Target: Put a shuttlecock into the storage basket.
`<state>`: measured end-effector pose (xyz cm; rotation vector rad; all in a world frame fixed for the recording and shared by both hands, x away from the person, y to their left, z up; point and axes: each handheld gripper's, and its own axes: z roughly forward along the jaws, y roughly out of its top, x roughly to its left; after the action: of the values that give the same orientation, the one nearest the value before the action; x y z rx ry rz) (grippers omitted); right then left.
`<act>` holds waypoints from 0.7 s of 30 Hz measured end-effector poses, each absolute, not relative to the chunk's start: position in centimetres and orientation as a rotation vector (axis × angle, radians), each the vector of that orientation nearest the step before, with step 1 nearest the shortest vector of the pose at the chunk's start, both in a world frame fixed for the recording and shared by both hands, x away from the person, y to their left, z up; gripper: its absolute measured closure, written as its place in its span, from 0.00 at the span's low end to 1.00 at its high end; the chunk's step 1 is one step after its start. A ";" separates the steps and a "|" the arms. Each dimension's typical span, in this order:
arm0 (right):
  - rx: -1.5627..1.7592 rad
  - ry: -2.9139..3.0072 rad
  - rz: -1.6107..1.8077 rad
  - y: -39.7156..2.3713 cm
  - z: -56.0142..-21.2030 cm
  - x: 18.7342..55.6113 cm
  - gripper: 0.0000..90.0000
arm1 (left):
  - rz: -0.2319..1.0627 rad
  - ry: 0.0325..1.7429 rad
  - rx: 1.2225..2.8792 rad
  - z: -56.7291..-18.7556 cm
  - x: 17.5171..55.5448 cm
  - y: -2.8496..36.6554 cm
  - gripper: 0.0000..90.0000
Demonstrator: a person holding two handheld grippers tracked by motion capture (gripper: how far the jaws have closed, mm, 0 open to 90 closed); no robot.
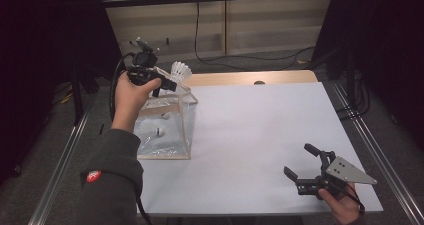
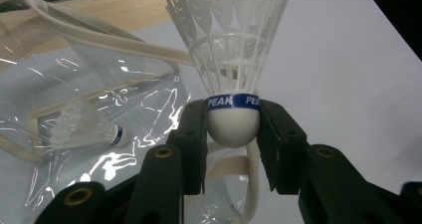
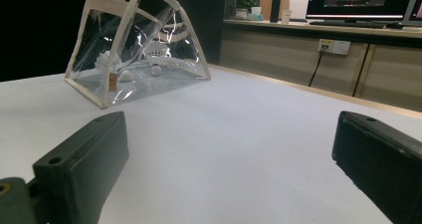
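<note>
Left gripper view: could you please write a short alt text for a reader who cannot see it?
The left gripper clamps a white shuttlecock by its rounded cork, feathers pointing up, a blue band just above the jaws. Below lies a clear plastic bag with cream trim, another shuttlecock inside it, on a white table.

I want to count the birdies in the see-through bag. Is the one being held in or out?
Out. The left gripper pinches the shuttlecock by its round cork, above the clear bag; others lie inside.
</note>
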<state>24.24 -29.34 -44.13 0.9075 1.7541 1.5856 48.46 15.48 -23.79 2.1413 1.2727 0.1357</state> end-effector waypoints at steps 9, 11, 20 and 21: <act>0.905 1.751 1.586 -29.4 -44.1 24.2 0.01 | 0.148 1.316 2.121 -23.9 48.7 16.1 0.73; 0.906 1.751 1.585 -29.4 -44.1 24.2 0.01 | 0.151 1.320 2.107 -23.8 48.7 16.2 0.73; 0.904 1.752 1.584 -29.4 -44.1 24.2 0.01 | 0.172 1.347 2.103 -23.9 48.8 16.9 0.73; 0.904 1.752 1.584 -29.4 -44.1 24.2 0.01 | 0.175 1.352 2.106 -23.8 48.8 17.0 0.73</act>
<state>24.23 -29.40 -44.13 0.9038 1.7519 1.5843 48.84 16.97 -23.84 2.1057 1.3520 0.1754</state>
